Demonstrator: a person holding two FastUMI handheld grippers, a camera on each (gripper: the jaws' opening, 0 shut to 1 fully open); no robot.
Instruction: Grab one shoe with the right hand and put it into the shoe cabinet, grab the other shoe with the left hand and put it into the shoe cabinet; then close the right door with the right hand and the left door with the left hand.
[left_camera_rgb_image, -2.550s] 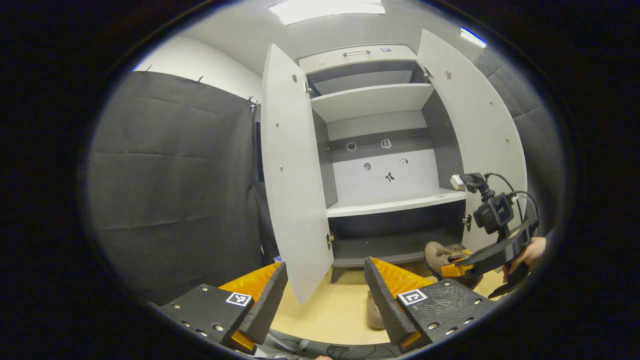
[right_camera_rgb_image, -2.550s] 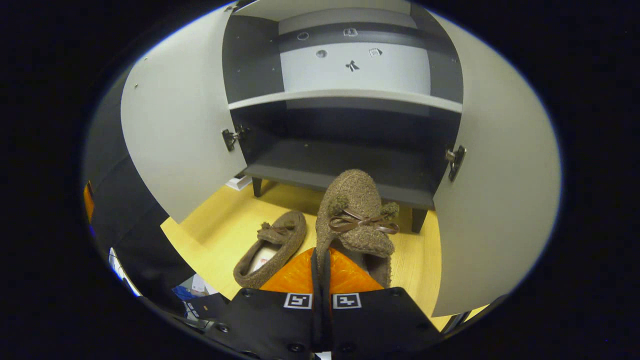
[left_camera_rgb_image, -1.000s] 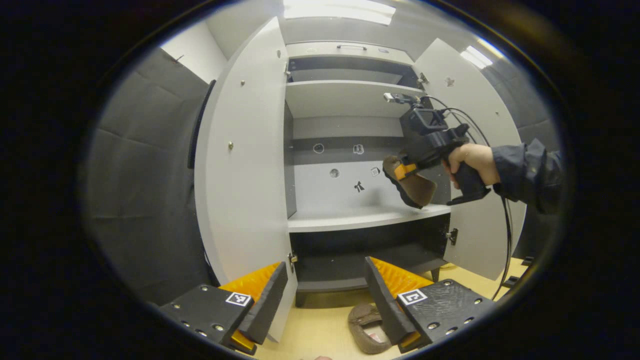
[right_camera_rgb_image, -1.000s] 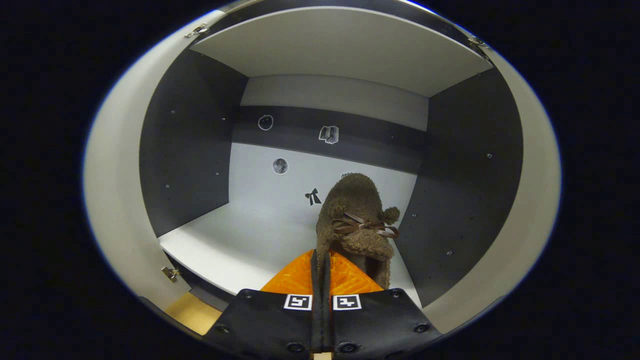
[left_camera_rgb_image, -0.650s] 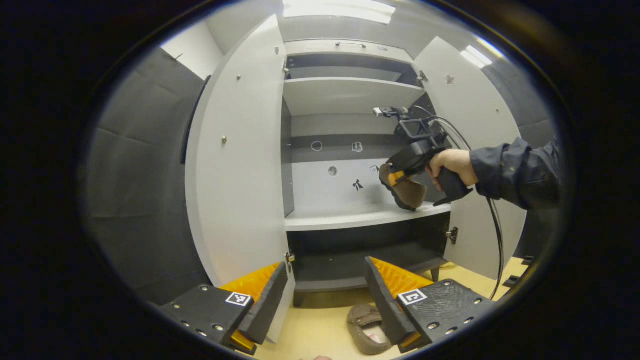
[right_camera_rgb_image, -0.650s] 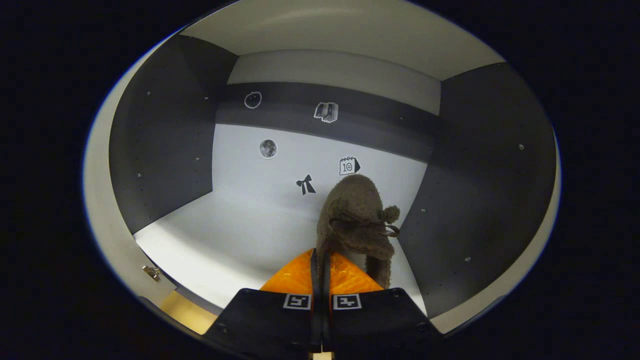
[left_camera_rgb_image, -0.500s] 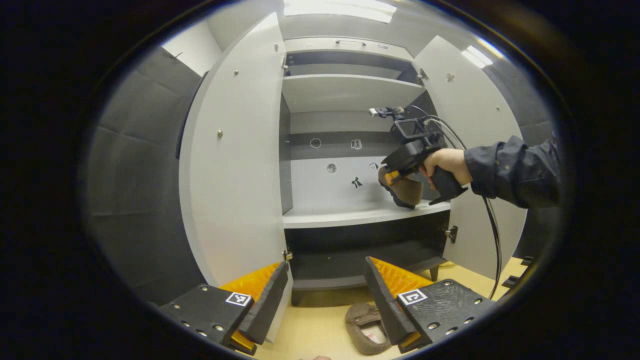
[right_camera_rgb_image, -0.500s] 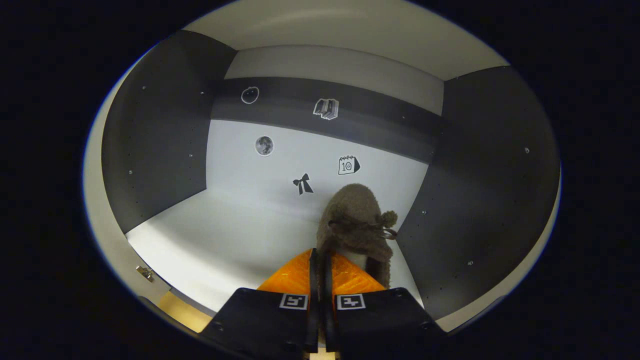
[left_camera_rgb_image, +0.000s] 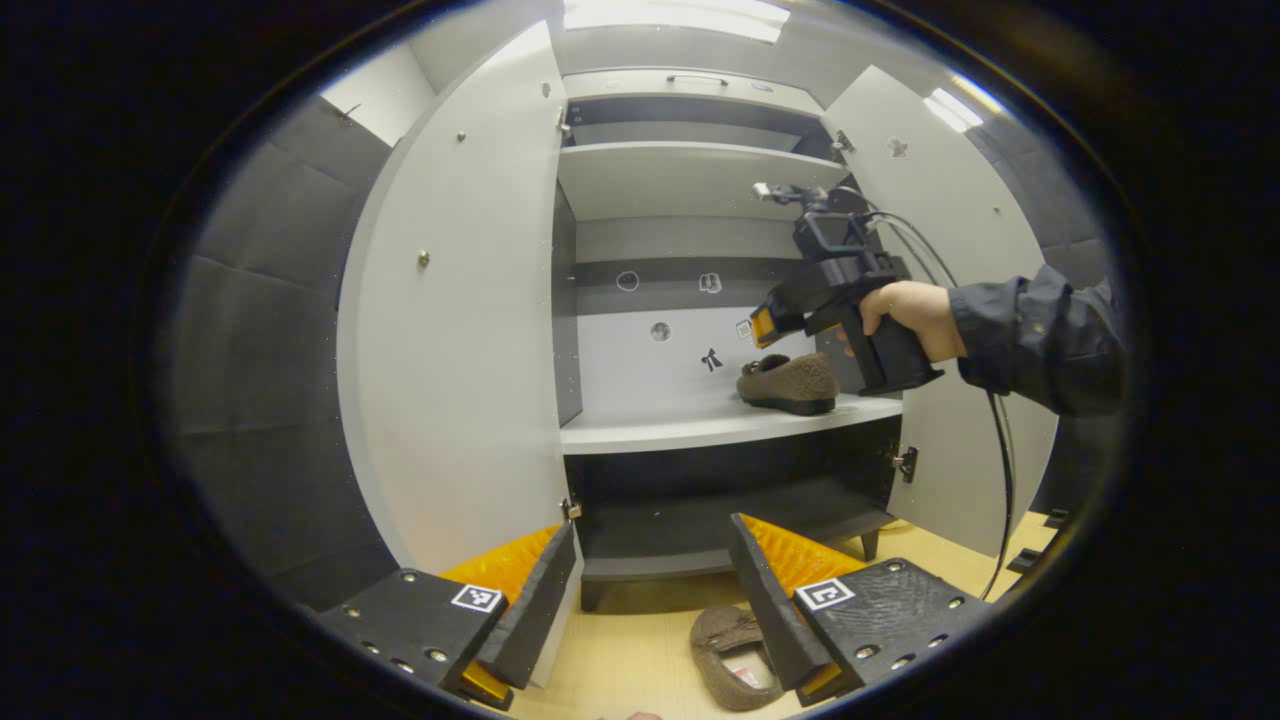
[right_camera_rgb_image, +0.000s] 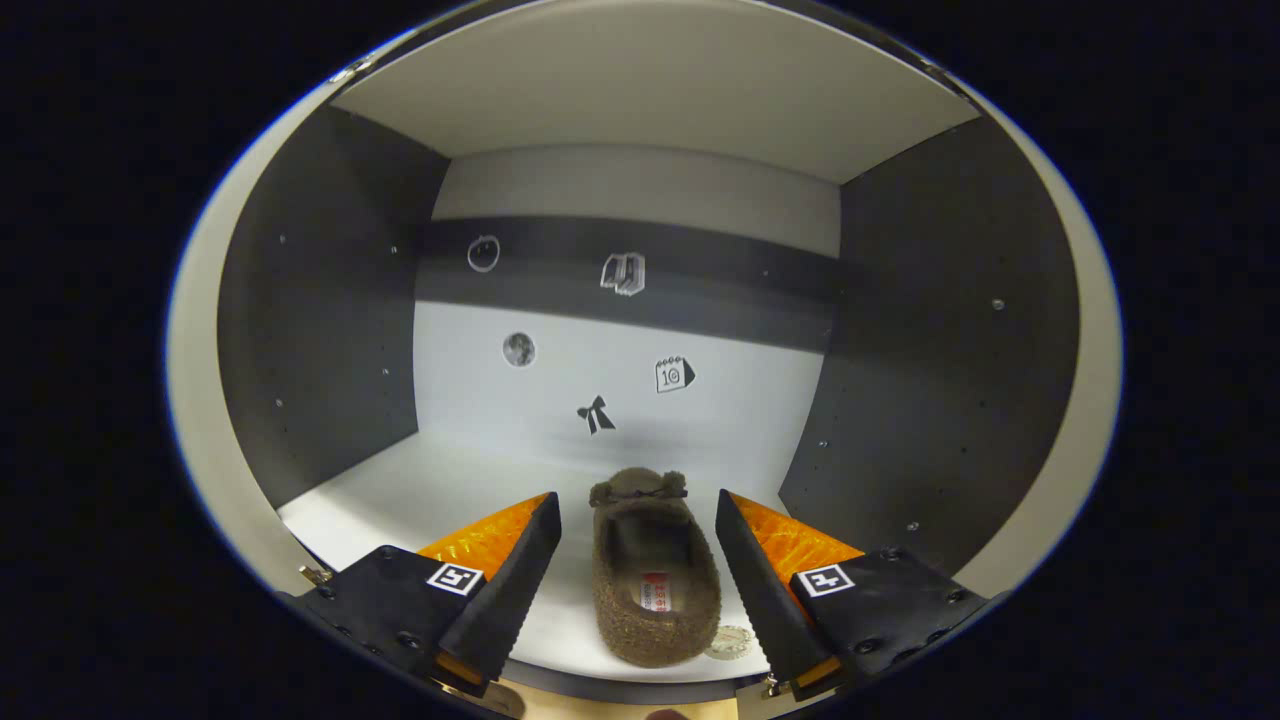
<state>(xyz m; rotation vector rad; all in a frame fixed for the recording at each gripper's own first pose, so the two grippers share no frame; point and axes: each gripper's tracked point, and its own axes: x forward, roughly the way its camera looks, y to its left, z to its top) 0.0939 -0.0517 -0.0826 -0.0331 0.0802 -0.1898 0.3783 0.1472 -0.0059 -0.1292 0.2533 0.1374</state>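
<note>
Slipper on the middle shelf of the cabinet, toe toward the back wall, heel near the front edge — it lies flat between the spread fingers of the right gripper, which touch neither side of it. In the left gripper view the same slipper sits at the right end of the shelf, and the right gripper hangs just above it, released, held by a hand in a dark sleeve. Both doors stand open: the left door swung wide, the right door behind the arm.

The second slipper lies on the wood floor in front of the cabinet, just beside the right finger of the left gripper. That gripper is open too and holds nothing — its fingers frame the dark bottom compartment.
</note>
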